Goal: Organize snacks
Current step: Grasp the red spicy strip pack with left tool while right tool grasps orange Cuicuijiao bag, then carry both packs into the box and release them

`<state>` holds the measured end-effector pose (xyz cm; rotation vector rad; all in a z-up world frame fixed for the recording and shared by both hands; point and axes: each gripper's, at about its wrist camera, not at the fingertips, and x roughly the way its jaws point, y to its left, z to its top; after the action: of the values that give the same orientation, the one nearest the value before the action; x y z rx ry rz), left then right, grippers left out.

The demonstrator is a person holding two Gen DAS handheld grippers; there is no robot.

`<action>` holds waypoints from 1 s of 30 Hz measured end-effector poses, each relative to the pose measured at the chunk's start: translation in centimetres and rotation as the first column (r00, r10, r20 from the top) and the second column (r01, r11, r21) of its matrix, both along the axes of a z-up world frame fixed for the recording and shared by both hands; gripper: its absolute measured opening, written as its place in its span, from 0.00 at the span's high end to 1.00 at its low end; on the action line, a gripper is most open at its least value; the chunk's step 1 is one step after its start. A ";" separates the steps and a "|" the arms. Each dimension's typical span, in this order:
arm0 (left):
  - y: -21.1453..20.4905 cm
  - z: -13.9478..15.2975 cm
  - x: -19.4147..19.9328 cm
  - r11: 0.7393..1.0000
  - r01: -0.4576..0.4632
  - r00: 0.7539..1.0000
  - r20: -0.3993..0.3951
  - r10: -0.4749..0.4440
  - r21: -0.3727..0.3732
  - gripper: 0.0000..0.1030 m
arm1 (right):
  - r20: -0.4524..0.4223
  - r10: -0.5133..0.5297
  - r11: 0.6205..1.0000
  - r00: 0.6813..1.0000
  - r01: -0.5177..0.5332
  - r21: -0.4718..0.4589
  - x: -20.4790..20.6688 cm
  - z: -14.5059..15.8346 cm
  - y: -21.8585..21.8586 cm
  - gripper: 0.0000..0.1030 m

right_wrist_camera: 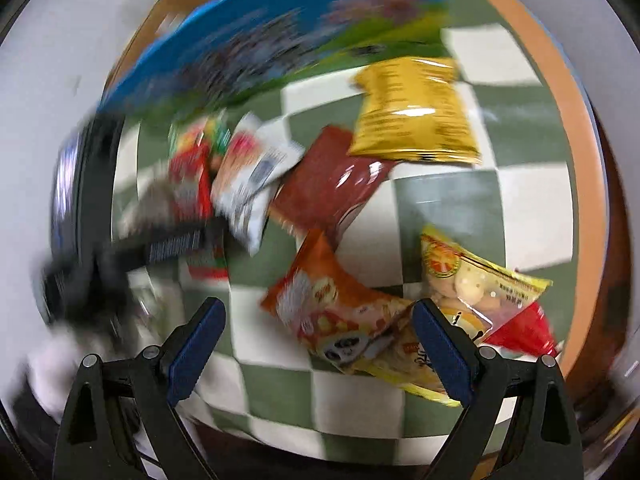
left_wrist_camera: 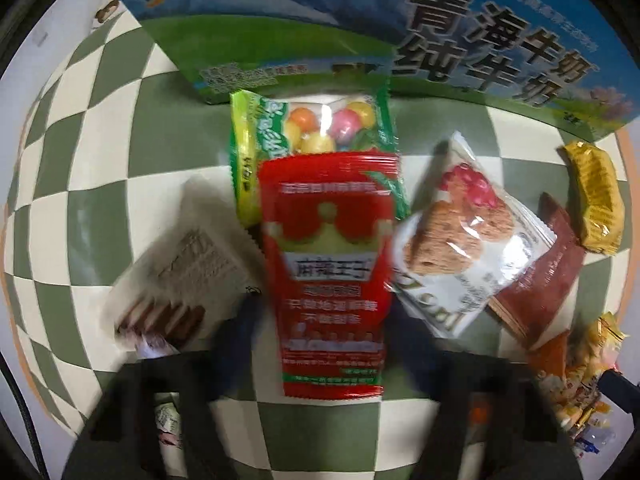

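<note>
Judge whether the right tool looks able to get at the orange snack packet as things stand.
Probably yes. The right tool stands open just above the orange snack packet, whose top face is uncovered; only its lower edge overlaps the yellow packet.

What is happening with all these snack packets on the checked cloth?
A person is sorting snacks with two handheld grippers. The left gripper has closed on a red foil snack packet that overlaps a green bag of coloured candy balls, in front of a blue and green milk carton box. The right gripper hangs open above an orange snack packet, not gripping it.
</note>
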<state>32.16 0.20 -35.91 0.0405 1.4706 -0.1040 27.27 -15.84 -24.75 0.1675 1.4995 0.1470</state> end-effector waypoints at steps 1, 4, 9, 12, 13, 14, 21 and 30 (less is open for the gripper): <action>-0.1 -0.1 -0.2 1.000 -0.001 1.000 -0.004 0.001 -0.005 0.51 | -0.005 0.057 0.998 0.998 -0.057 -0.032 -0.1 -0.1 0.8 0.06; 0.5 -0.5 -1.6 1.000 -0.011 1.000 -0.005 0.011 -0.001 0.52 | -0.023 0.230 0.963 0.973 -0.231 -0.140 -0.7 -0.9 3.6 0.06; 1.3 -1.2 -5.7 0.999 -0.039 0.997 -0.062 0.038 -0.012 0.53 | -0.068 0.350 0.903 0.934 -0.355 -0.241 -0.6 -3.7 5.6 0.09; 1.8 -1.6 -8.1 0.998 -0.062 0.993 -0.105 0.058 -0.028 0.53 | -0.107 0.330 0.910 0.938 -0.347 -0.228 -0.8 -5.7 5.4 0.42; 1.9 -1.9 -9.0 0.997 -0.073 0.990 -0.122 0.068 -0.037 0.53 | -0.113 0.291 0.929 0.950 -0.309 -0.203 -0.8 -6.1 4.9 0.42; 2.1 -2.1 -9.8 0.995 -0.085 0.988 -0.134 0.078 -0.043 0.52 | -0.113 0.247 0.950 0.962 -0.263 -0.169 -1.0 -6.3 4.4 0.42; 3.1 -4.3 -10.3 0.988 -0.116 0.980 -0.172 0.097 -0.102 0.47 | -0.258 -0.076 0.982 0.963 0.117 0.149 -1.7 -8.1 0.1 0.38; 4.5 -3.2 -11.4 0.988 -0.134 0.984 -0.128 0.124 -0.072 0.55 | -0.194 0.000 1.000 0.981 0.005 0.024 -1.8 -8.0 2.4 0.40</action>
<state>20.75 4.72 -39.14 -0.1286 1.5868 -0.0612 25.49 -13.45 -32.73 0.2079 1.6924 0.1502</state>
